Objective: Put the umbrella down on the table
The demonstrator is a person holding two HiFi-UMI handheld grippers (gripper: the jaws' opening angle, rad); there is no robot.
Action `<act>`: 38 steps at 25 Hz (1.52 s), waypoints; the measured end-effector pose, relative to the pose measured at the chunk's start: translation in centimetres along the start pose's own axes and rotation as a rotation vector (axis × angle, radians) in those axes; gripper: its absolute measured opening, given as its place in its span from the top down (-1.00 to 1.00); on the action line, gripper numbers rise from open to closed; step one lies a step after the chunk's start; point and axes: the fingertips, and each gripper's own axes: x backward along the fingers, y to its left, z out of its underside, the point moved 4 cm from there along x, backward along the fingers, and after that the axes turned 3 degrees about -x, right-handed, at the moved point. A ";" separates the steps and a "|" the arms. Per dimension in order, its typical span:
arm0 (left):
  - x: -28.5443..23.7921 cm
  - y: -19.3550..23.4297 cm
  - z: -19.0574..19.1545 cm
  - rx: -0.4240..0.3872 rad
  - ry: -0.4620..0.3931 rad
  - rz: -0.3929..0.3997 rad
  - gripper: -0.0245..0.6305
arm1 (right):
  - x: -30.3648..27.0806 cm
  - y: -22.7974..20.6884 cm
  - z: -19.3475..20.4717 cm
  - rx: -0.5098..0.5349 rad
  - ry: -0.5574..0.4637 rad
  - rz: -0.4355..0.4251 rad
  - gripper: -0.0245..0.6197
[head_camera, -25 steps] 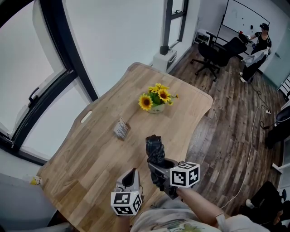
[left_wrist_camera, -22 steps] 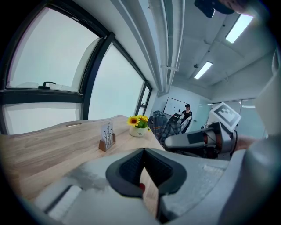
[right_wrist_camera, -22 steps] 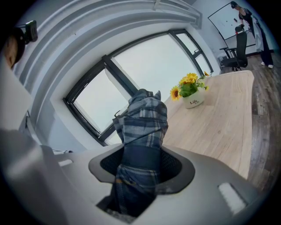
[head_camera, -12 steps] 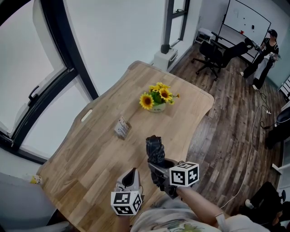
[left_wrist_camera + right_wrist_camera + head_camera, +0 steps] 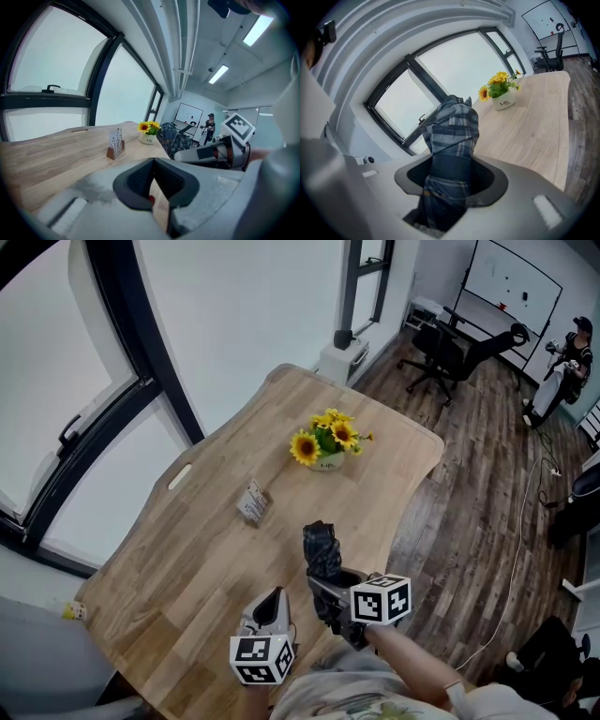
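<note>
My right gripper (image 5: 330, 583) is shut on a folded dark plaid umbrella (image 5: 322, 552), which it holds above the near right part of the wooden table (image 5: 211, 549). In the right gripper view the umbrella (image 5: 453, 130) rises between the jaws, gripped round its strapped middle, with its bunched end toward the flowers. My left gripper (image 5: 273, 603) hovers just to the left, jaws together with nothing between them. In the left gripper view its pads meet at the tips (image 5: 152, 161), and the umbrella (image 5: 170, 138) and right gripper (image 5: 206, 153) show to the right.
A small vase of sunflowers (image 5: 323, 446) stands at the far middle of the table, and a card holder (image 5: 251, 504) is left of centre. Beyond the table are a white unit (image 5: 339, 362), office chairs (image 5: 452, 348) and a person (image 5: 565, 360). Windows line the left.
Both grippers and the umbrella stay where they were. The person in the background has walked further right.
</note>
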 end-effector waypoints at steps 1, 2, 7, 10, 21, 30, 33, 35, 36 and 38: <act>0.0 0.0 0.0 0.000 0.001 0.000 0.93 | 0.0 -0.1 0.1 -0.001 0.002 0.002 0.28; 0.0 0.0 0.0 0.001 0.001 0.000 0.93 | -0.1 -0.1 0.1 -0.001 0.004 0.004 0.28; -0.1 0.1 0.1 0.002 0.004 0.001 0.93 | -0.3 -0.6 0.4 -0.004 0.015 0.014 0.28; -0.2 0.0 0.1 0.003 0.009 0.002 0.93 | -0.4 -1.0 0.5 -0.007 0.024 0.021 0.28; -0.3 0.1 0.4 0.004 0.020 0.010 0.93 | -0.9 -2.0 1.3 -0.030 0.049 0.041 0.28; -0.7 0.1 0.7 0.007 0.031 0.014 0.93 | -1.4 -3.0 1.9 -0.033 0.076 0.062 0.28; -0.7 0.2 0.8 0.008 0.033 0.014 0.93 | -1.7 -3.1 2.1 -0.035 0.083 0.065 0.28; -0.7 0.2 0.9 0.008 0.036 0.015 0.93 | -1.9 -3.3 2.2 -0.036 0.088 0.069 0.28; -0.7 0.3 0.9 0.009 0.037 0.014 0.93 | -1.9 -3.3 2.2 -0.036 0.090 0.070 0.28; -0.8 0.3 0.9 0.010 0.040 0.012 0.93 | -2.0 -3.4 2.3 -0.038 0.095 0.072 0.28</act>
